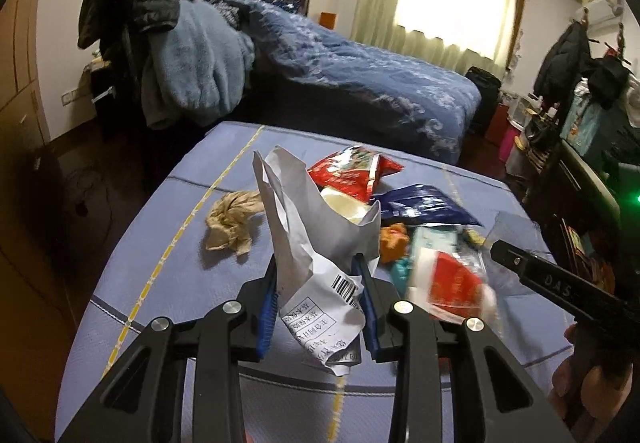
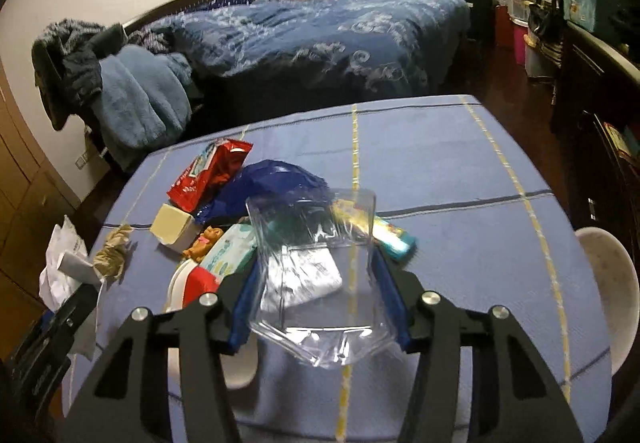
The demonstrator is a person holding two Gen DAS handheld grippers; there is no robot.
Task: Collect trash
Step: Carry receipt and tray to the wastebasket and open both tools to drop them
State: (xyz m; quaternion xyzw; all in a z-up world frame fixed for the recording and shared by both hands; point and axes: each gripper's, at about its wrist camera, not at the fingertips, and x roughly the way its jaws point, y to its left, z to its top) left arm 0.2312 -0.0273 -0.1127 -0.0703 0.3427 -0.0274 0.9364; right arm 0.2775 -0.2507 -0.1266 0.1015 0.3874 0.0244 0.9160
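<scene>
Tilted downward over the blue tablecloth [image 2: 460,171], the left gripper [image 1: 318,283] clamps crumpled printed paper [image 1: 316,243]; the right gripper [image 2: 316,283] pinches a clear plastic tray [image 2: 320,283].

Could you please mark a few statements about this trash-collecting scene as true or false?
1. The left gripper is shut on a crumpled white paper. True.
2. A clear plastic tray sits between the right gripper's fingers. True.
3. The tablecloth is plain red. False: it is blue with yellow and dark stripes.
4. The brown crumpled paper is held by a gripper. False: it lies loose on the table.
5. The red snack bag lies on the bed. False: it lies on the table.
</scene>
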